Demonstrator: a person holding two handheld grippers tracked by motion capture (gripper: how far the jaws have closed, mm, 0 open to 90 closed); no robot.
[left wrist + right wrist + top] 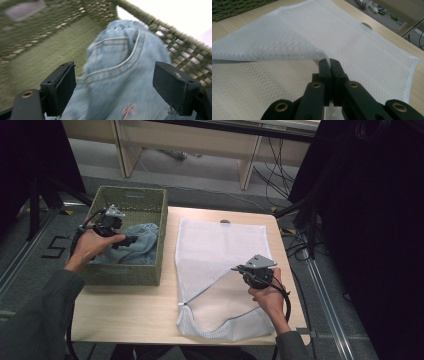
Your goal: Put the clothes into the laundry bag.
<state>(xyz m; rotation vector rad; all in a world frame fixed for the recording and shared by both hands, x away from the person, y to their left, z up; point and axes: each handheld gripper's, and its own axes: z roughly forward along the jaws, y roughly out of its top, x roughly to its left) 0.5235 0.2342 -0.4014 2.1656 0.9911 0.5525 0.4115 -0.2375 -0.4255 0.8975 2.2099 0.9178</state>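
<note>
Denim garment: light blue jeans (125, 75) lie bunched in the green woven basket (131, 271), against its right wall; a stitched pocket seam shows in the left gripper view.
Left hand-held gripper (131, 240): inside the basket, just over the jeans, jaws spread wide with the denim between them; the pads stand clear of the cloth on both sides, so nothing is gripped.
Left hand (92, 247): wraps the gripper body at the basket's left side, sleeve entering from the lower left.
Mesh bag: a white mesh laundry bag (220, 250) lies flat on the counter, just right of the basket, its near part folded over.
Right hand-held gripper (329, 61): jaws pinched together on the upper layer of the bag's edge, lifting it off the lower layer so the mouth gapes toward the basket.
Right hand (270, 295): holds its gripper over the bag's right edge.
Counter (130, 315): pale wood, carrying basket and bag side by side.
Room: grey floor with cables, a light wooden bench frame behind, dark curtains at both sides.
</note>
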